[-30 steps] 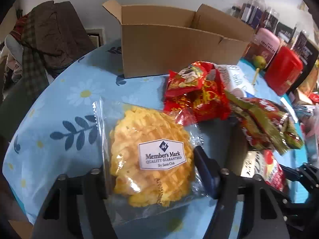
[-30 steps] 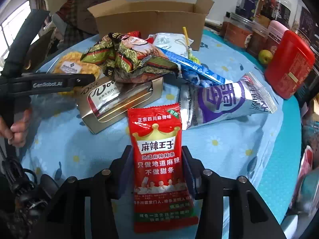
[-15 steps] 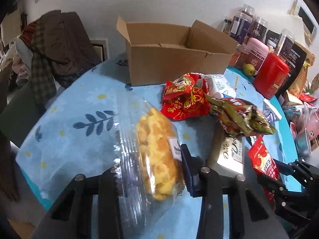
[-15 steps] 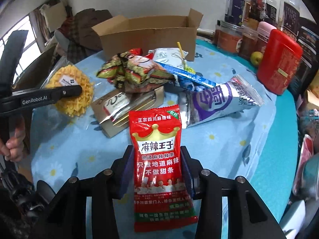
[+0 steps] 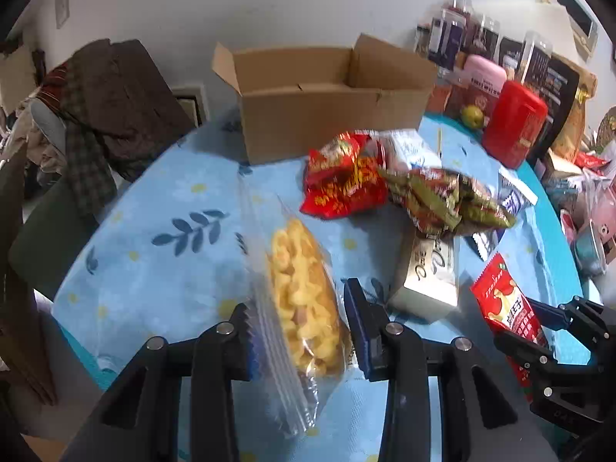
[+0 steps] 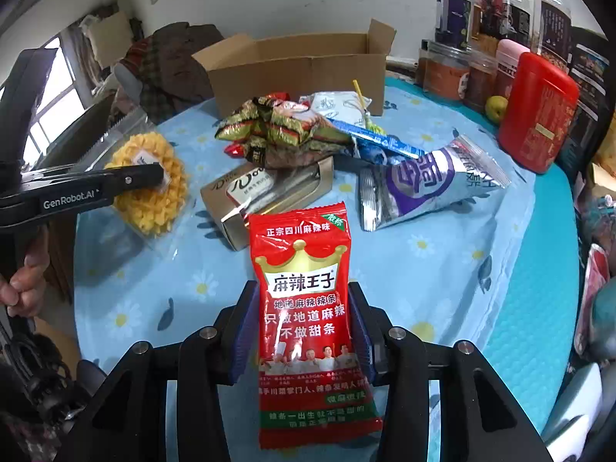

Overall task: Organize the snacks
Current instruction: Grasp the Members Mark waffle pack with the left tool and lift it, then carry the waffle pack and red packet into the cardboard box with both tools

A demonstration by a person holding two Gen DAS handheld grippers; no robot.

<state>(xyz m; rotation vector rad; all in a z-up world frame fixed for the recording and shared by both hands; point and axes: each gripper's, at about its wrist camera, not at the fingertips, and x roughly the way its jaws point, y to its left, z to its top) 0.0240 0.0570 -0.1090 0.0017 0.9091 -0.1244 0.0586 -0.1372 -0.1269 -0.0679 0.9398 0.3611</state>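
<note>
one cardboard box (image 6: 296,73), two hand-held grippers (image 6: 304,331)

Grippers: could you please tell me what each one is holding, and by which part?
Left gripper: clear bag of yellow snacks, near its lower end. Right gripper: red packet, across its lower middle.

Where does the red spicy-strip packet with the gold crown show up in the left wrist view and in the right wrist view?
Left wrist view: red packet at the lower right edge, clamped in the right tool.
Right wrist view: the same packet fills the bottom centre, upright between the tool's blue pads.
Shared landmark: the open cardboard box at the far side of the table, behind the snack pile.
</note>
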